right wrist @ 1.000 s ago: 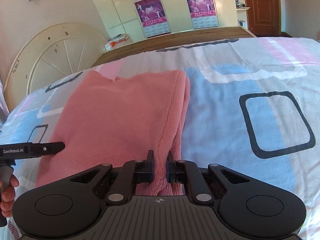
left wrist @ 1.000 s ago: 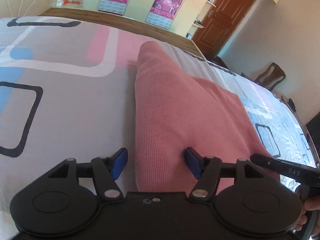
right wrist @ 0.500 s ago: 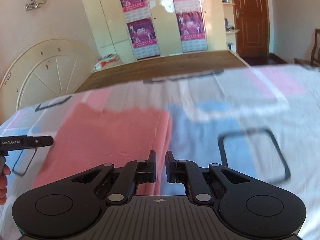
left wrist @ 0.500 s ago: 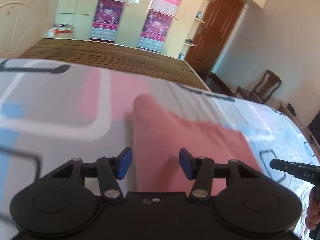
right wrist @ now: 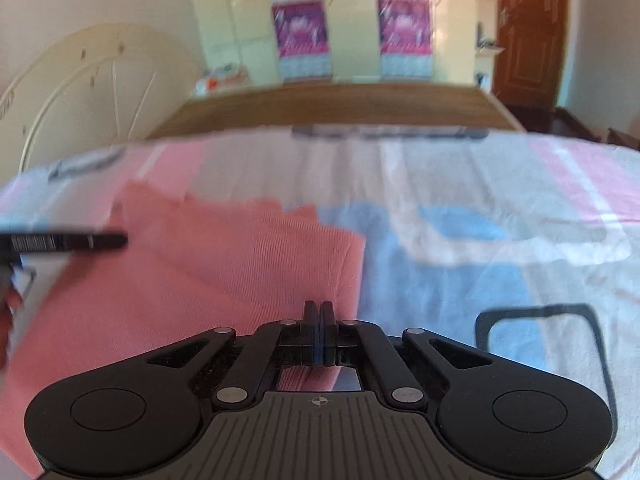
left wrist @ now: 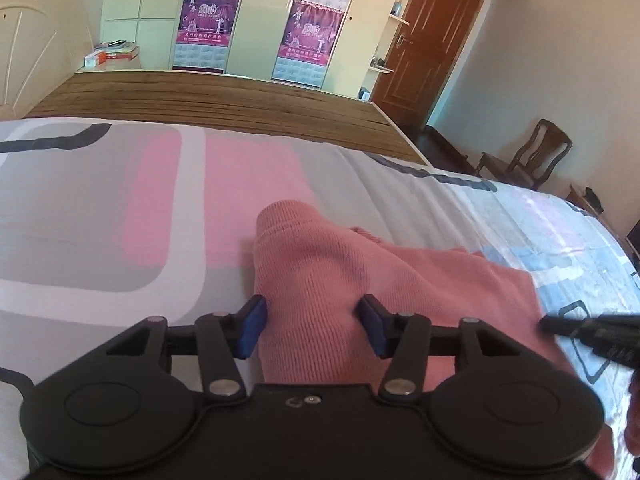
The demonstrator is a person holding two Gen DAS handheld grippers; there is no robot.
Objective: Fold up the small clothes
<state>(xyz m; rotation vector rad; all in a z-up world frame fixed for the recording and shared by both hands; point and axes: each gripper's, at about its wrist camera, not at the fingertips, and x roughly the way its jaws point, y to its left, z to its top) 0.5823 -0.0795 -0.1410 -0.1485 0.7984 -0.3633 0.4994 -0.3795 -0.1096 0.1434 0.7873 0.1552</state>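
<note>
A pink knitted garment [left wrist: 340, 280] lies folded on the patterned bed sheet [left wrist: 100, 220]. My left gripper [left wrist: 312, 326] is open, its blue pads either side of the garment's near left fold, a raised hump just ahead. In the right wrist view the garment [right wrist: 200, 272] spreads to the left. My right gripper [right wrist: 319, 316] is shut with its jaws together over the garment's right edge; I cannot tell whether cloth is pinched. Each gripper's tip shows in the other's view: the right one [left wrist: 592, 330], the left one [right wrist: 68, 242].
A wooden footboard [left wrist: 220, 96] runs along the bed's far side. Wardrobes with purple posters [left wrist: 208, 20] stand behind it. A brown door [left wrist: 432, 40] and a wooden chair [left wrist: 528, 160] are at the right. A cream headboard [right wrist: 80, 92] is at the left.
Both grippers lifted and pulled back, so the views tilted up toward the room. The right jaws closed fully from a narrow gap. The left gripper stayed open over the garment.
</note>
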